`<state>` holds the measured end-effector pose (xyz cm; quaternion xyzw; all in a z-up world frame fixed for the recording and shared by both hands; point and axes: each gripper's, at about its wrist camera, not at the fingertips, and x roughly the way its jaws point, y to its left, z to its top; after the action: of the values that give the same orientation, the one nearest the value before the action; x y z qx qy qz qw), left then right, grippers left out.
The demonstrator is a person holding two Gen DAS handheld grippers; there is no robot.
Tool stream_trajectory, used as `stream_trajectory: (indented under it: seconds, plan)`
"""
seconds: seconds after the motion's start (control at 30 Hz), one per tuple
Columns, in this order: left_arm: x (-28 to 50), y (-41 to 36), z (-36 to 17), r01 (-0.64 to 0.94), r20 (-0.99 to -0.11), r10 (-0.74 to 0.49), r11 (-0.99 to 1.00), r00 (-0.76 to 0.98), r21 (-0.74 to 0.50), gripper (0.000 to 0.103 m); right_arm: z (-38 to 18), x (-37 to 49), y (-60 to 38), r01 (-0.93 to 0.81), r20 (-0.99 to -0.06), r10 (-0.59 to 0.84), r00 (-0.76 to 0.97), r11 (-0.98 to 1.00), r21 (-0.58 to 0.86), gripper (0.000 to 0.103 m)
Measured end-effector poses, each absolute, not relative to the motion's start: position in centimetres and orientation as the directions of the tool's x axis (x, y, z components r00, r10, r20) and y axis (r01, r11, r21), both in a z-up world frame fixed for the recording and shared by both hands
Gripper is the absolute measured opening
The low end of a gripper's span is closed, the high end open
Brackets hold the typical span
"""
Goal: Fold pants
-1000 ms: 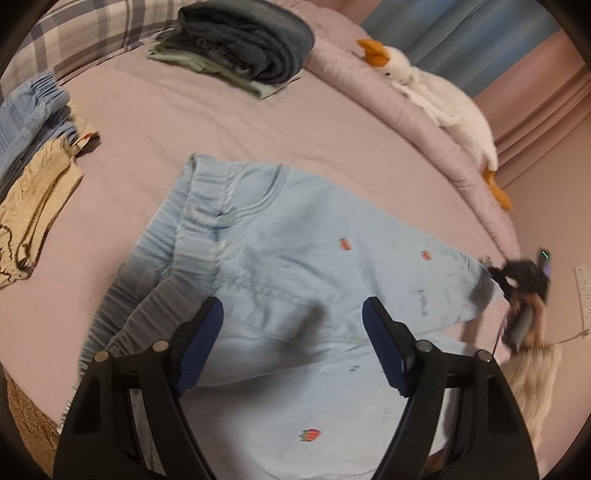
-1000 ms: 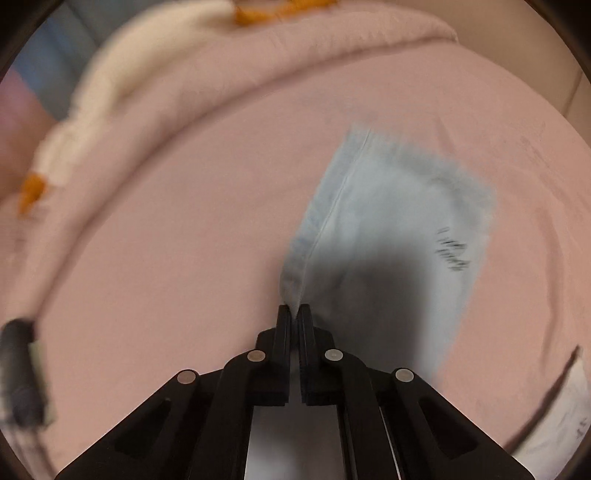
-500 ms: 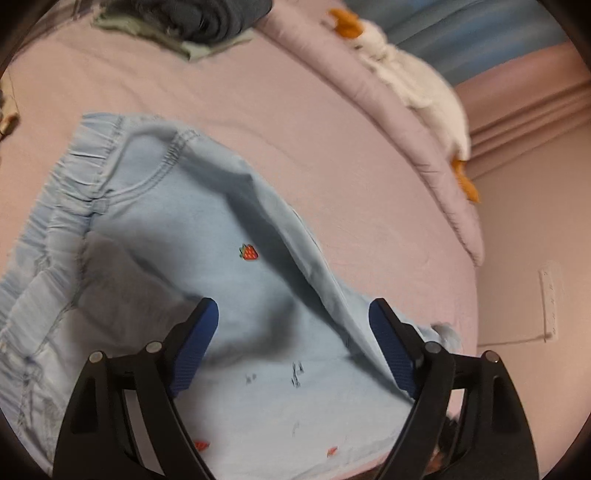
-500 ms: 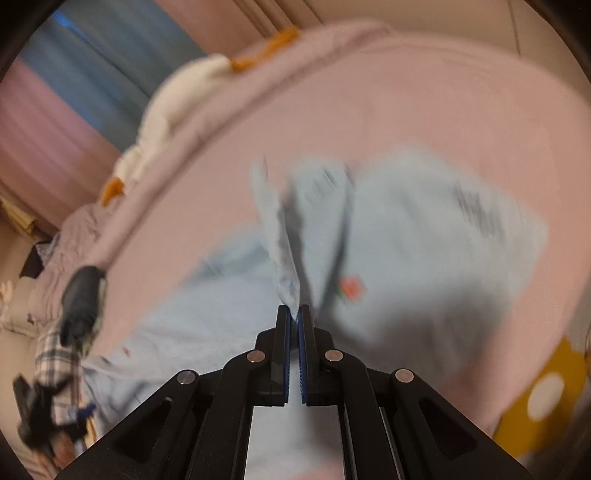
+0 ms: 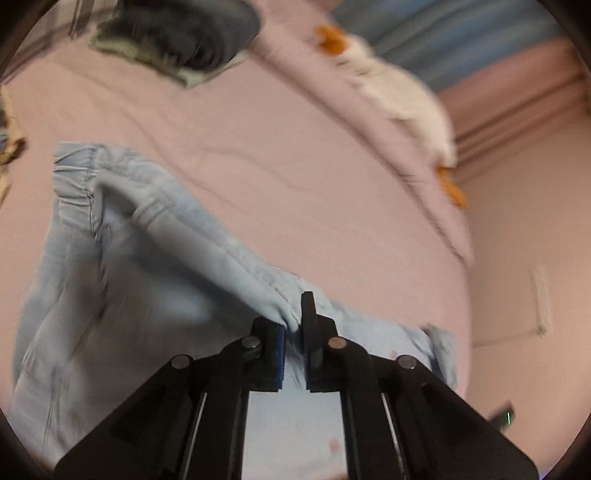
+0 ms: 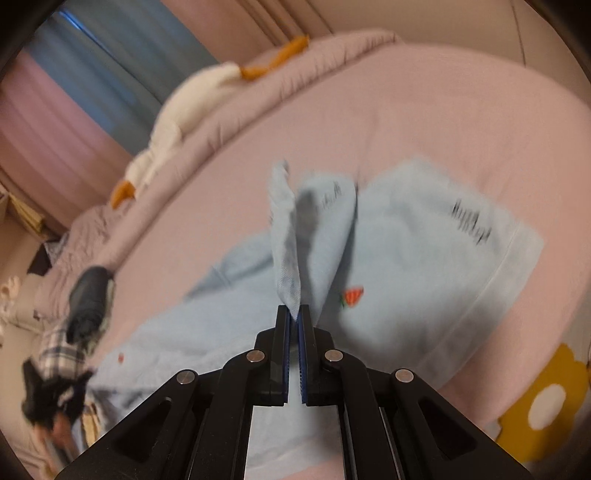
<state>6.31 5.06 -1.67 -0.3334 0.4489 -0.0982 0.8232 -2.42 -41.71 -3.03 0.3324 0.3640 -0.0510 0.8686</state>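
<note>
Light blue pants (image 5: pixel 155 258) with small strawberry prints lie on a pink bed. In the left wrist view my left gripper (image 5: pixel 293 325) is shut on a raised fold of the pants along a seam, with the waistband at the far left. In the right wrist view my right gripper (image 6: pixel 293 317) is shut on a leg hem of the pants (image 6: pixel 424 258) and holds it lifted above the other leg lying flat. The frames are motion-blurred.
A stack of folded dark clothes (image 5: pixel 184 33) sits at the far side of the bed. A white plush goose (image 5: pixel 399 99) lies along the rolled duvet (image 6: pixel 295 85). A yellow flower rug (image 6: pixel 543 406) lies on the floor off the bed edge.
My left gripper has shut on a fold of the pants; it was open before. My right gripper has carried the leg hem up and over toward the waistband.
</note>
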Motion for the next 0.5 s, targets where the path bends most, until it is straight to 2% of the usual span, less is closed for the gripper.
stream_trajectory:
  seconds: [0.07,0.13,0.27,0.37,0.4,0.43,0.47,0.5]
  plan:
    - [1.9,5.2,-1.2,-0.095,-0.653,-0.484,0.757,0.582,-0.646,0.008,-2.5,-3.4,-42.2,0.349,-0.665,0.143,0.733,0.761,0.547,0.003]
    - [-0.8,4.7,-2.8,-0.105,-0.69,-0.479,0.777,0.543,-0.621,0.009,-3.1,-4.4,-42.4,0.368,-0.673,0.135,0.728,0.751,0.548,0.003]
    - [-2.9,3.9,-8.6,-0.176,-0.79,-0.465,0.807,0.398,-0.564,0.012,-6.7,-4.4,-42.0,0.451,-0.766,0.116,0.633,0.749,0.486,0.003]
    - [-2.8,4.6,-10.4,-0.241,-0.791,-0.483,0.774,0.376,-0.586,0.017,-8.4,-3.7,-42.3,0.489,-0.811,0.129,0.571,0.74,0.463,0.004]
    - [-2.8,5.0,-10.1,-0.247,-0.781,-0.488,0.762,0.389,-0.599,0.025,-8.4,-3.5,-42.4,0.484,-0.812,0.132,0.569,0.744,0.46,0.005]
    - [-2.8,5.4,-9.6,-0.254,-0.782,-0.468,0.766,0.411,-0.591,0.039,-8.0,-3.2,-42.5,0.474,-0.807,0.131,0.575,0.751,0.46,0.008]
    - [-2.8,5.9,-8.9,-0.264,-0.785,-0.434,0.774,0.442,-0.576,0.044,-7.7,-3.0,-42.6,0.471,-0.808,0.123,0.576,0.758,0.452,0.015]
    - [-2.8,6.6,-8.0,-0.283,-0.786,-0.388,0.78,0.482,-0.558,0.054,-7.3,-2.6,-42.7,0.468,-0.812,0.112,0.573,0.768,0.436,0.029]
